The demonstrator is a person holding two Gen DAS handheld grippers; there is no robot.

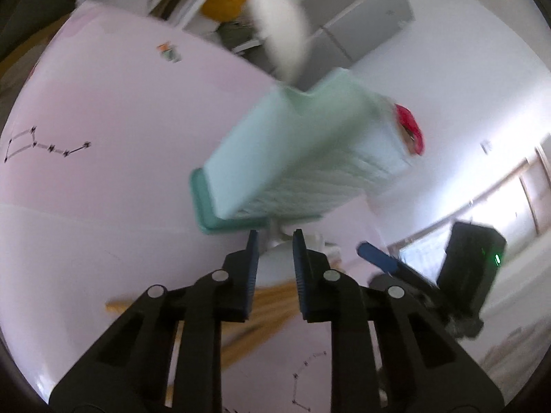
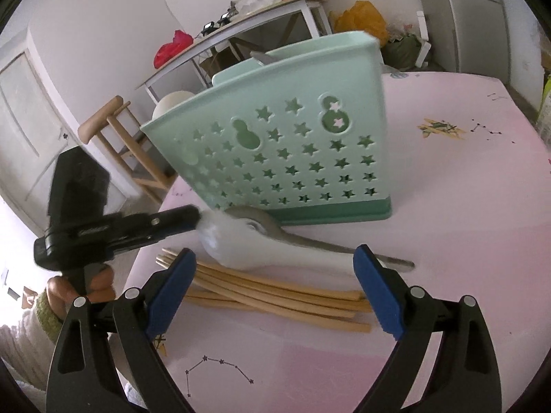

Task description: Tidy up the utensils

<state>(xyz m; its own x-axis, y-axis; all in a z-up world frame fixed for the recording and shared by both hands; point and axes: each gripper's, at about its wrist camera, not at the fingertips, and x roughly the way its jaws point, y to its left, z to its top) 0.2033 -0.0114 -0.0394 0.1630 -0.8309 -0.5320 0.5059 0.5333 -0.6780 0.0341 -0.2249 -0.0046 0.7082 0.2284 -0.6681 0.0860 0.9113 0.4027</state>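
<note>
A mint utensil holder point(image 2: 344, 69) point(image 1: 275, 144) with star cut-outs stands on the pink tablecloth point(image 2: 447, 206). A white spoon point(image 2: 172, 101) point(image 1: 279, 31) and a grey utensil point(image 2: 263, 57) stick out of its top. In front of it lie another white spoon point(image 2: 241, 244), a grey spoon point(image 2: 310, 242) and several wooden chopsticks point(image 2: 275, 296). My left gripper point(image 1: 275, 235) point(image 2: 198, 218) reaches in from the left with its pads narrowed on the bowl end of the lying white spoon. My right gripper point(image 2: 274, 253) hangs open over the spoon handles and chopsticks, holding nothing. One of its fingers point(image 1: 375, 258) shows in the left wrist view.
A person's hand point(image 2: 82, 285) holds the left gripper at the table's left edge. Beyond that edge stands a wooden chair point(image 2: 120, 137). Behind are a white side table point(image 2: 241, 24) with clutter, a red bag point(image 2: 172, 46), a yellow bag point(image 2: 361, 17) and a fridge point(image 2: 475, 17).
</note>
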